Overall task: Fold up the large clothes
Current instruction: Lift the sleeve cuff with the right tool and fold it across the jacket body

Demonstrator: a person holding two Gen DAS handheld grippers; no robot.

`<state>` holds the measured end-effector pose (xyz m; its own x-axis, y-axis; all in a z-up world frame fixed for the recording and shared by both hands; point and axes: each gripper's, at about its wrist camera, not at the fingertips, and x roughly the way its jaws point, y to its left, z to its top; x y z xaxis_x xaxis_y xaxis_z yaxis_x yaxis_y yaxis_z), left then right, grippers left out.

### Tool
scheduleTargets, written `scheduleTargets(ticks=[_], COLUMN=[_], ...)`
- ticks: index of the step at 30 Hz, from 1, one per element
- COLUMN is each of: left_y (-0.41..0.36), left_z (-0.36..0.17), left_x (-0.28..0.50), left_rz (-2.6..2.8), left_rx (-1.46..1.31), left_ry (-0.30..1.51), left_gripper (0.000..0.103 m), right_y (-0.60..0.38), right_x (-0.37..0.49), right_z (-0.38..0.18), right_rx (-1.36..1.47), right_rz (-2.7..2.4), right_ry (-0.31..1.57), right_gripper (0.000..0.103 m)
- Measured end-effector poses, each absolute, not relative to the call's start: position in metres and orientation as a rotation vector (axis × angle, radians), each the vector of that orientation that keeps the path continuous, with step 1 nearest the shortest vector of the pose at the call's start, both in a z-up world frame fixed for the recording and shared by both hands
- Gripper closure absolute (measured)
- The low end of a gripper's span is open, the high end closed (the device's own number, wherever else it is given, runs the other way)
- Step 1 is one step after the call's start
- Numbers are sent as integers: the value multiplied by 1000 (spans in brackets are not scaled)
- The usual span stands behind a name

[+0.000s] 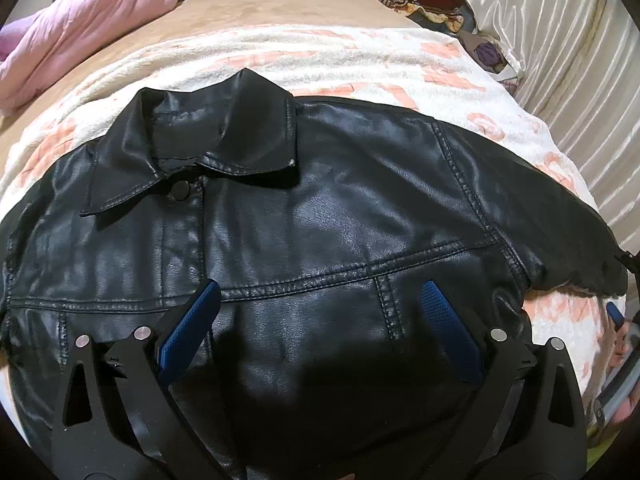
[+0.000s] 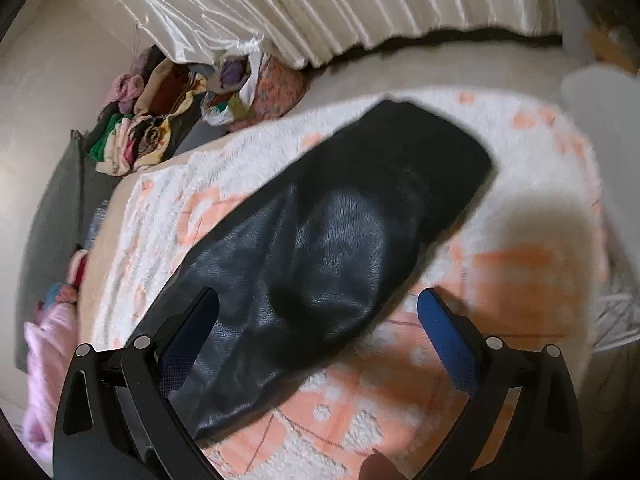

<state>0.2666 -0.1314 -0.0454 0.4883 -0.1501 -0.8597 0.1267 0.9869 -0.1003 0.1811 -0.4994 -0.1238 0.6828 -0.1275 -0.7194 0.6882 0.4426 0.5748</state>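
Observation:
A black leather jacket (image 1: 320, 208) lies front up on a white and peach fleece blanket (image 1: 360, 56), collar (image 1: 192, 140) pointing away from me. My left gripper (image 1: 320, 292) hovers open above the jacket's chest, blue pads wide apart, holding nothing. In the right wrist view one black sleeve (image 2: 332, 248) stretches diagonally across the blanket (image 2: 500, 280). My right gripper (image 2: 318, 300) is open above that sleeve, its left finger over the leather and its right finger over the blanket. The right gripper's blue pad (image 1: 614, 314) peeks in at the left view's right edge.
A pink quilt (image 1: 80, 28) is bunched at the far left. A heap of mixed clothes (image 2: 152, 128) lies at the bed's far end. A cream pleated curtain (image 2: 320, 8) hangs along the bed's side. A tan sheet (image 1: 260, 4) lies beyond the blanket.

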Motion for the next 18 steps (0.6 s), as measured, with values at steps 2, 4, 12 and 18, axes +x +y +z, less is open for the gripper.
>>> scheduleTargets(ticks=[2,4,12,18], left_y=[-133,-132,-116,-99], left_z=[-48,-48,-31,-9], left_x=[267,266,263,256], left_rz=[-161,-163,-141,-129], left_rx=[-8,-10,-36,-67], left_ry=[1057,1061,1043,1003], left_gripper=[9,9,9,9], right_y=[-505,-513,-517,-478], right_x=[185,190,193,201], right_z=[-129,-129,-109,-41], right_rx=[1001,1017,1024,844], right_rz=[-559,-524,-309,-137], right_ry=[636,591,434,366], right_gripper=[4,11,94,95])
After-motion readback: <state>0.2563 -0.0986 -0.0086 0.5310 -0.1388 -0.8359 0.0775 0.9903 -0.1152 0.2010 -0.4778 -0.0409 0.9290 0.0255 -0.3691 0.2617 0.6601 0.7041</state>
